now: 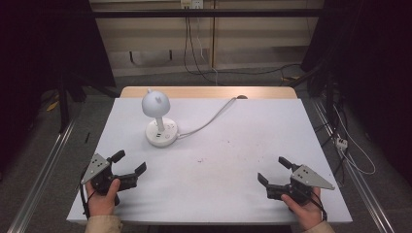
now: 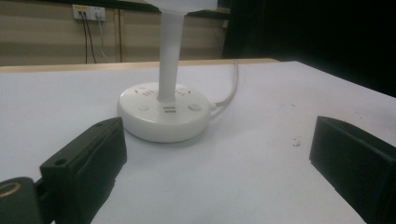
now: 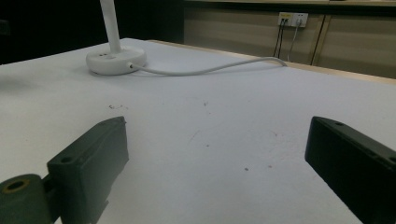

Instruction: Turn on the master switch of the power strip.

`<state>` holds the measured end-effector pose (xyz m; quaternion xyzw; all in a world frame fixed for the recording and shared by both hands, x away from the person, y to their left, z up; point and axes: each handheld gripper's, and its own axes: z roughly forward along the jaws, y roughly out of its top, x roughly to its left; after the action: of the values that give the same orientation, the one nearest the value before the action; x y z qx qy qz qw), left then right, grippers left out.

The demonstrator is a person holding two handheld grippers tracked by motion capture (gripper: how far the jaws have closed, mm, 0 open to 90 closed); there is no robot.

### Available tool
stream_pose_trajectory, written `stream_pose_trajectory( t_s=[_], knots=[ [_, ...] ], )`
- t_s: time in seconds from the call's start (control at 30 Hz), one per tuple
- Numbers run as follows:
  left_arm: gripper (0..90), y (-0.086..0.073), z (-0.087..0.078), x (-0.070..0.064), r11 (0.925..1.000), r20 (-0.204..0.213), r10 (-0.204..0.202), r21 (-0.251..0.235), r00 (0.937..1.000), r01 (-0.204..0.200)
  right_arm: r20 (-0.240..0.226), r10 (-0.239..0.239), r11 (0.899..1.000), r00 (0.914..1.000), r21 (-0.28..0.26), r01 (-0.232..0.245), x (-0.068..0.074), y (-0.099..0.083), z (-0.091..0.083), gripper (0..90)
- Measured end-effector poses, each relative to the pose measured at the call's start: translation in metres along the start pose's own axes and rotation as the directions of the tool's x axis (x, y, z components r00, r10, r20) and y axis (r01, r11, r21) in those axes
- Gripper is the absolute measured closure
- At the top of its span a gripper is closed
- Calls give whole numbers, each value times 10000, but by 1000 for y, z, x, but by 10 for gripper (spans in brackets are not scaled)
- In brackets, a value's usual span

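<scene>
White lamp [image 1: 158,121] stands upright at the bench's [image 1: 233,160] far left, cord [image 1: 209,120] trailing back. Left gripper [image 1: 127,164] nearest it, right gripper [image 1: 275,169] well apart; both fingers spread wide, empty.

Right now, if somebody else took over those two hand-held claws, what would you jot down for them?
Left gripper: jaws wide open, holding nothing, resting near the table's front left corner and aimed at the lamp.
Right gripper: jaws wide open, holding nothing, near the front right corner.
The small white desk lamp with a dome shade and round button base stands upright at the back left of the white table. Its white cord runs off the far edge.
Done: nothing visible; the lamp is untouched.
Left: probably reach for the lamp; the left gripper is nearer.
</scene>
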<state>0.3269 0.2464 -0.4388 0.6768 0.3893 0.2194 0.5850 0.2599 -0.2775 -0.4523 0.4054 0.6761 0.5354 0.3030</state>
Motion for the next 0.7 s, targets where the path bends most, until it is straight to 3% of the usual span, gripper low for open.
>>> stream_pose_trajectory(
  t_s=[0.7],
  knots=[
    [34, 5, 20, -12, 9993, 324, 233, 288, 9992, -243, 17, 67, 10000, 10000, -69, -67, -1, 1, -1, 57]
  ],
)
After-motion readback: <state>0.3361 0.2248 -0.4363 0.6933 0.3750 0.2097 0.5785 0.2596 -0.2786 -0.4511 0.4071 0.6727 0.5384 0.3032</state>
